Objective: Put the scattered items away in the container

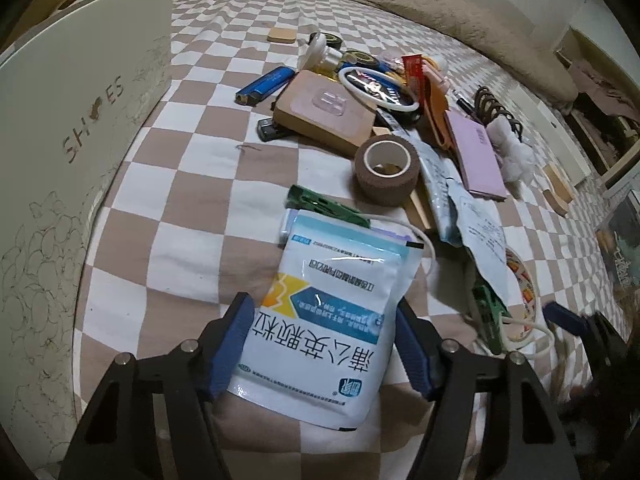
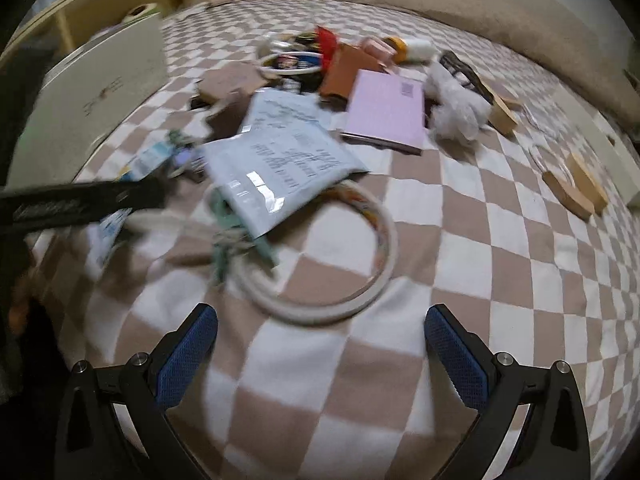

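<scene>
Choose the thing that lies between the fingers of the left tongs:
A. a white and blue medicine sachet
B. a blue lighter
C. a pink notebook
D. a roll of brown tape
A: in the left wrist view the white and blue medicine sachet lies between the two blue fingers of the left tongs, on the checked bedcover.

Illumination is dim, warm and indoor, with soft shadows. Left wrist view is mostly sharp. Right wrist view shows motion blur, strongest at left. Glare appears on the foil pouch (image 2: 262,188). Fisheye distortion bends edges; corners are vignetted black.
</scene>
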Demonstrator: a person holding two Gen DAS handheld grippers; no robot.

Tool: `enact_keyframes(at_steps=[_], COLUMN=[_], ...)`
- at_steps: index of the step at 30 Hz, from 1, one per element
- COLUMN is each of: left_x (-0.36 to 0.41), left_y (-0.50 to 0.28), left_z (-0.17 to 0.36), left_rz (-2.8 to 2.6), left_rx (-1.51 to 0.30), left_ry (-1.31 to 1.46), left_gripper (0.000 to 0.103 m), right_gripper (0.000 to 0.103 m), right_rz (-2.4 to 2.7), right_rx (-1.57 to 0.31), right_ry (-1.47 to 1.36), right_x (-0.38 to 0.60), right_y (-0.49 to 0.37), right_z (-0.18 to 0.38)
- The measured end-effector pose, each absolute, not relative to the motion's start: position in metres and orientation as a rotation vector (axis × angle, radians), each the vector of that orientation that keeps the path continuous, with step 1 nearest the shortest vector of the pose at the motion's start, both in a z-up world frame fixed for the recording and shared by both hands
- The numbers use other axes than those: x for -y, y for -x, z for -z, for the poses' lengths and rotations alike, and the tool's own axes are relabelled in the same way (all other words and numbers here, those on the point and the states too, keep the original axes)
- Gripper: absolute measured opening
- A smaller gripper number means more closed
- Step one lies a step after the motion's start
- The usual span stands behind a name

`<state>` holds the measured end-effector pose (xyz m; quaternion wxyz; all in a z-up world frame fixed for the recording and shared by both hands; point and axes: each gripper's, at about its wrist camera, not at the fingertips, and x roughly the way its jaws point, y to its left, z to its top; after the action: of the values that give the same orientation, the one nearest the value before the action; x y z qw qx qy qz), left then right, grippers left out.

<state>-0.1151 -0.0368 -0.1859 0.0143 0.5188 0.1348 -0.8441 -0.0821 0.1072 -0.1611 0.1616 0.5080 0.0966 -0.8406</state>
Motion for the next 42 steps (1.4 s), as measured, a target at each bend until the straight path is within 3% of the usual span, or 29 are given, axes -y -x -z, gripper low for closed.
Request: enact_keyframes(at_steps=[6, 13, 17, 21, 39, 40, 41, 42], left_x=[0.038, 0.037, 0.037, 0.036, 0.035, 0.035, 0.035, 0.035], left_y=[0.113, 0.113, 0.112, 0.112, 0.112, 0.112, 0.113, 0.113], left_z=[0.183, 0.182, 0.182, 0.182, 0.180, 0.180, 0.180, 0.180], left_rz=[2.651, 2.671, 2.673, 2.674, 2.690, 2.692, 2.694, 2.695], left_rx=[-0.459, -0.478, -0.478, -0.465, -0.465, -0.465, -0.465, -0.464], left_ry=[-1.613, -1.612, -1.606, -1.602, -1.576, -1.575, -1.576, -1.577], left_gripper=[0.061, 0.057, 0.057, 0.057, 0.056, 0.056, 0.056, 0.056], right_gripper=[0.103, 0.103, 0.089, 0.088, 0.087, 0.049, 0.029, 0.029], right_rz=[2.371, 2.357, 2.361, 2.400, 2.499, 2.509, 2.519, 2.529], right_rx=[-0.358, -0.301, -0.285, -0.281, 0.100, 0.127, 0.161, 0.229], right_ry=[-1.388, -1.385, -1.354, -1.328, -1.268, -1.261, -1.261, -1.265], right_x=[-0.096, -0.099, -0.097, -0.097, -0.139, -0.142, -0.146, -0.154], right_y=[0.097, 0.104, 0.097, 0.087, 0.063, 0.062, 0.063, 0.065], right_z=[0.169, 0.170, 0.166, 0.160, 0.117, 0.115, 0.113, 0.113])
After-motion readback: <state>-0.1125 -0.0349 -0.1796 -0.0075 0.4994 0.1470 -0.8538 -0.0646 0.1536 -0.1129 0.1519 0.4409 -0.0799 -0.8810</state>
